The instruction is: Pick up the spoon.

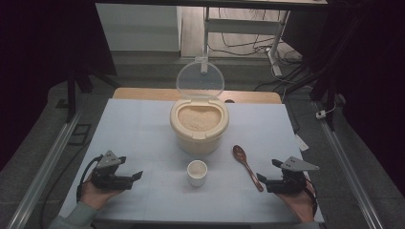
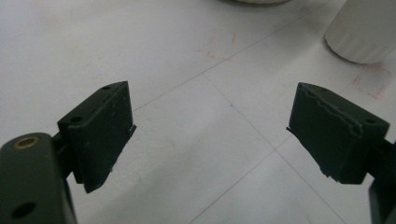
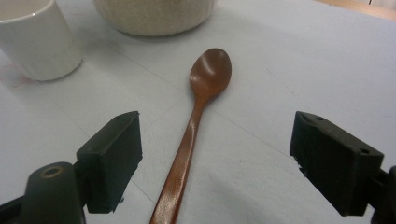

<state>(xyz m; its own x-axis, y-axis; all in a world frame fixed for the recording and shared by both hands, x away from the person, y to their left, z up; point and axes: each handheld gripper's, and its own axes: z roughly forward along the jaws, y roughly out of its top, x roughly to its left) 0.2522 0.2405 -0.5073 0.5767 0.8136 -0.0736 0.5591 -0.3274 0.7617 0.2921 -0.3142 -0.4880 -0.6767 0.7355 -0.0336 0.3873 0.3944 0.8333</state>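
A cream rice container [image 1: 199,125] with its clear lid [image 1: 200,78] tipped up stands mid-table, full of rice. In front of it sits a small white cup [image 1: 197,172], also seen in the right gripper view [image 3: 37,39] and the left gripper view [image 2: 362,30]. A brown wooden spoon [image 1: 247,167] lies right of the cup, bowl away from me. My right gripper [image 1: 264,180] rests open at the spoon's handle end; the handle [image 3: 180,163] runs between its jaws without touching them. At the front left my left gripper [image 1: 133,177] is open over bare table.
The white table cover [image 1: 143,129] has faint lines and red marks [image 2: 222,44]. A wooden edge [image 1: 143,94] shows behind it. Dark floor, metal rails and cables surround the table.
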